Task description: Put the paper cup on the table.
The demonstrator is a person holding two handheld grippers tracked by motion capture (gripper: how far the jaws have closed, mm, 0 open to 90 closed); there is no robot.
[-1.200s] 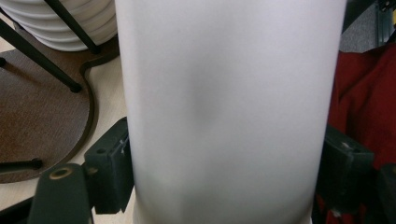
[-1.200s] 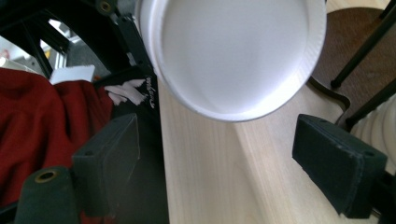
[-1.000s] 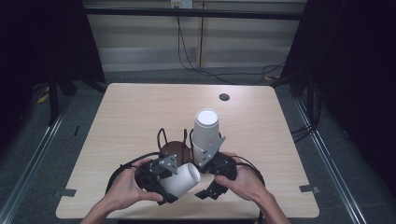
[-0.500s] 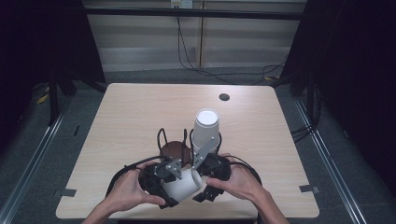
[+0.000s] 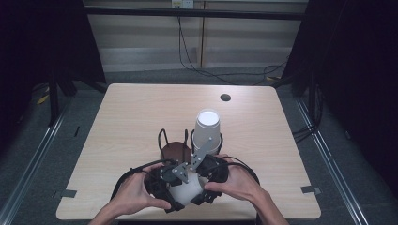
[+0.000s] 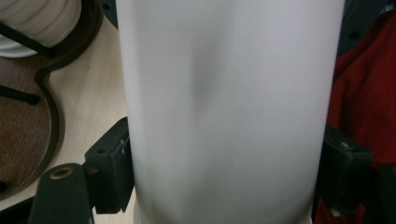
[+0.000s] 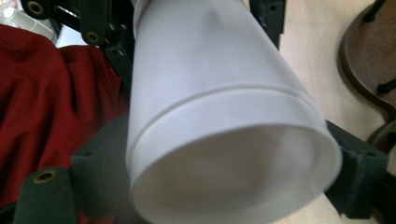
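Item 1, near edge, six o'clock: white paper cup (image 5: pixel 184 191) lying sideways between your hands, lower and closer to you than a second ago.
Left gripper (image 5: pixel 162 185): jaws narrowed, clamping cup's walls.
Right gripper (image 5: pixel 210 180): jaws gripping cup near rim.
Item 2, twelve o'clock of cup: wire cup holder (image 5: pixel 176 149), stacked cups (image 5: pixel 207 131) upright in it.
Judgement: cup pulled free of stack; separation or placing likely next.

Cup rack (image 5: pixel 176 150) just ahead
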